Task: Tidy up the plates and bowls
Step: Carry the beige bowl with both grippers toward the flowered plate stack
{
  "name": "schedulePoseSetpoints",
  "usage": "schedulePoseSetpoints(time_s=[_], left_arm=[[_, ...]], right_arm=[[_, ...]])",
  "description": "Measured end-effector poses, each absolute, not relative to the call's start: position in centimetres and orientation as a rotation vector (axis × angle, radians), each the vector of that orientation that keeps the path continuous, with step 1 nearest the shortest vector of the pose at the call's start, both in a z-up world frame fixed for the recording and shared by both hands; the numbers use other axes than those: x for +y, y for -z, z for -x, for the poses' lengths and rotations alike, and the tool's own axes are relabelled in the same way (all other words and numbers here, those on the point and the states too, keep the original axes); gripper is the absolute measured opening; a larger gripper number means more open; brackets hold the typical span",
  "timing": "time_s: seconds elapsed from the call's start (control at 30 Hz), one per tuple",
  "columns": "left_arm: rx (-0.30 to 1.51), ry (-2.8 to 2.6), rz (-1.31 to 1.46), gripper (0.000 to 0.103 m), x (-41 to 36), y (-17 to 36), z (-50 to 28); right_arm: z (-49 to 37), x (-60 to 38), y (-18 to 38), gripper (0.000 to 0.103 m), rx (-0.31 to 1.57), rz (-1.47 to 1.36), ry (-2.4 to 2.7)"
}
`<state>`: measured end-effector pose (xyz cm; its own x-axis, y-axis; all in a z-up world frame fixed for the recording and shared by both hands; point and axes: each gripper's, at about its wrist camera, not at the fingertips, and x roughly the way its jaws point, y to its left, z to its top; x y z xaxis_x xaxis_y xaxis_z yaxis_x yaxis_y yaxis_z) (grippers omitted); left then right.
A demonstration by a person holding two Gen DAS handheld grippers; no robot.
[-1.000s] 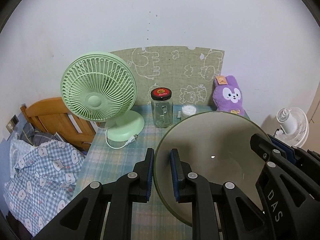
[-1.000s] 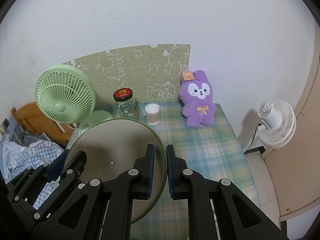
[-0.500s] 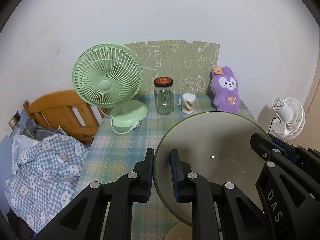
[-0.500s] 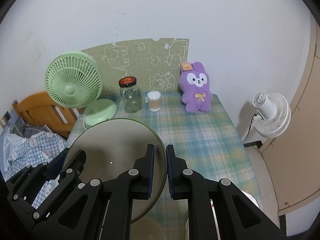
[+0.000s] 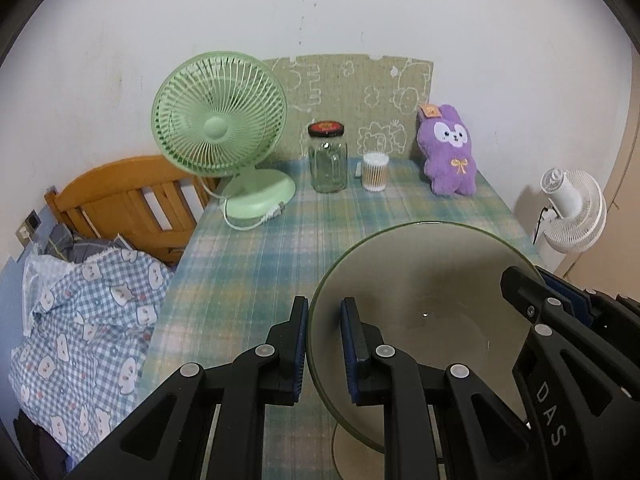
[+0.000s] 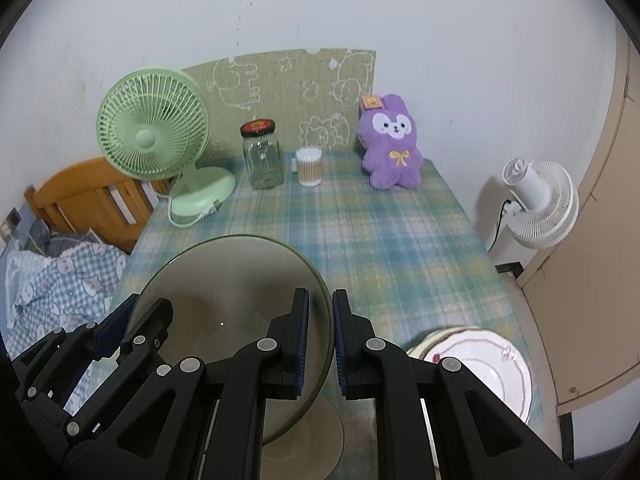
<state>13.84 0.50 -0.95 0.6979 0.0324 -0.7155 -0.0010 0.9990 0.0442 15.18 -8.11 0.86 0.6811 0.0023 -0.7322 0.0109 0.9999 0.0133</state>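
2 claws (image 5: 324,344) (image 6: 319,344) grip 1 bowl (image 5: 420,300); 1 white plate (image 6: 492,364) nearby.

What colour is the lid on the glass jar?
Black rim with a red top, on the glass jar; clearest in the left wrist view.

A plain white wall (image 5: 360,8) rises ahead of the gripper; a wooden bed frame (image 5: 120,200) stands to its left, a beige door (image 6: 592,240) right.

Your left tongs (image 5: 324,344) and right tongs (image 6: 319,340) both angle steeply downward, side by side. Each pair is clamped tight on an opposite edge of the same bowl (image 5: 420,300), blue pads pressing its rim.
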Motion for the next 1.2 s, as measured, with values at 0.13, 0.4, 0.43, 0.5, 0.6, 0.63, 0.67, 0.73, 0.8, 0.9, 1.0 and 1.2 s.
schedulePoseSetpoints(time_s=[0.13,0.4,0.43,0.5,0.6,0.63,0.67,0.73,0.8,0.9,1.0,1.2], left_arm=[[0.824,-0.018,-0.030,0.014,0.7,2.0,-13.5],[0.853,-0.012,-0.026,0.014,0.7,3.8,-12.8],[0.859,-0.010,-0.029,0.014,0.7,4.0,-12.7],[0.872,-0.009,-0.030,0.014,0.7,4.6,-12.5],[0.895,-0.004,-0.030,0.014,0.6,5.4,-12.4],[0.899,-0.003,-0.032,0.014,0.6,5.6,-12.4],[0.901,-0.003,-0.036,0.014,0.5,5.7,-12.4],[0.909,0.000,-0.037,0.014,0.4,6.1,-12.4],[0.916,0.002,-0.034,0.014,0.4,6.3,-12.3],[0.927,0.004,-0.034,0.014,0.3,6.7,-12.1],[0.942,0.008,-0.036,0.014,0.3,7.2,-11.8],[0.972,0.015,-0.044,0.014,0.2,8.0,-11.4]], right_arm=[[-14.7,-8.0,0.1,0.015,0.840,-0.019,0.004],[-14.1,-7.9,1.8,0.015,0.872,-0.007,0.007],[-14.1,-7.9,2.0,0.015,0.879,-0.008,0.009],[-14.0,-8.0,2.6,0.015,0.896,-0.011,0.011],[-13.8,-8.1,3.4,0.015,0.918,-0.011,0.015],[-13.8,-8.1,3.8,0.015,0.927,-0.010,0.016],[-13.8,-8.1,3.9,0.015,0.932,-0.010,0.016],[-13.8,-8.2,4.3,0.015,0.943,-0.012,0.019],[-13.7,-8.3,4.6,0.015,0.951,-0.015,0.022],[-13.5,-8.4,5.0,0.015,0.963,-0.014,0.024],[-13.3,-8.4,5.4,0.015,0.980,-0.013,0.025],[-13.2,-8.6,6.6,0.015,1.017,-0.021,0.031]])
